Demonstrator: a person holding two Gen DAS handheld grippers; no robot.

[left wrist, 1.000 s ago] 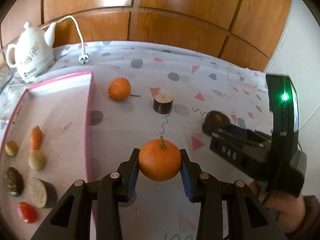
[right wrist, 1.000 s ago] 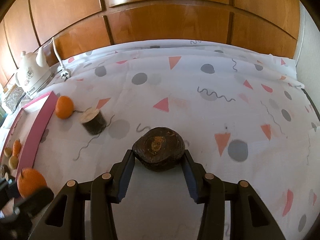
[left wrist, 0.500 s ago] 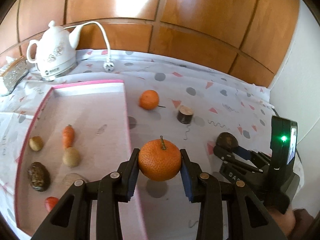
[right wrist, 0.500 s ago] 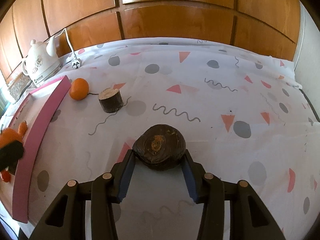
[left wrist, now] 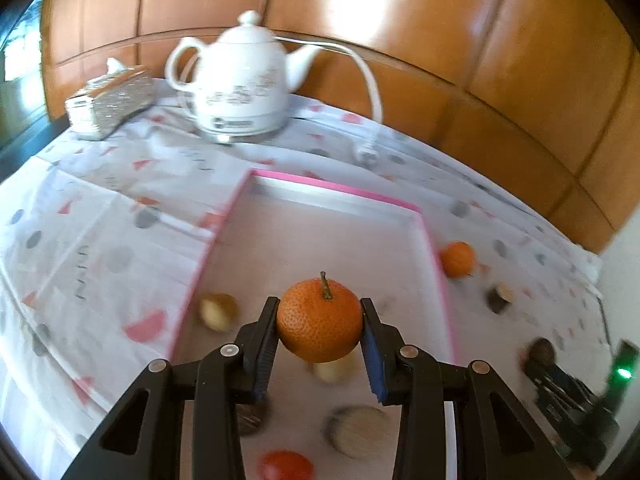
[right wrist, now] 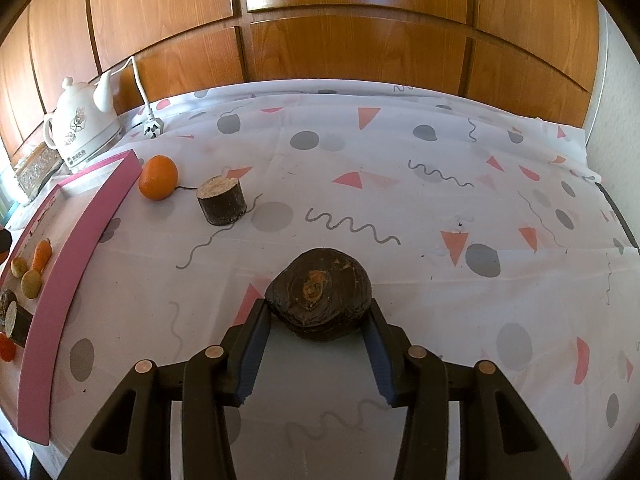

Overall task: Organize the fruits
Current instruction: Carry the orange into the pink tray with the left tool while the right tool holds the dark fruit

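Note:
My left gripper (left wrist: pixel 320 320) is shut on an orange mandarin (left wrist: pixel 319 318) with a short stem and holds it above the pink-rimmed tray (left wrist: pixel 340 190). Small potatoes, a cut brown piece and a red fruit lie in the tray below it. My right gripper (right wrist: pixel 318 312) is shut on a dark brown round fruit (right wrist: pixel 319 293) above the patterned cloth. A second mandarin (right wrist: pixel 158 177) and a dark cut stump (right wrist: pixel 221 200) lie on the cloth just right of the tray (right wrist: pixel 80 236).
A white electric kettle (left wrist: pixel 240 80) with a cord and plug stands behind the tray, and a silver glittery box (left wrist: pixel 108 100) lies to its left. Wooden wall panels run along the back. The right gripper shows at the lower right of the left wrist view (left wrist: pixel 560 384).
My left gripper has swung left with the mandarin, from over the cloth to over the tray. My right gripper has risen a little, holding the dark fruit.

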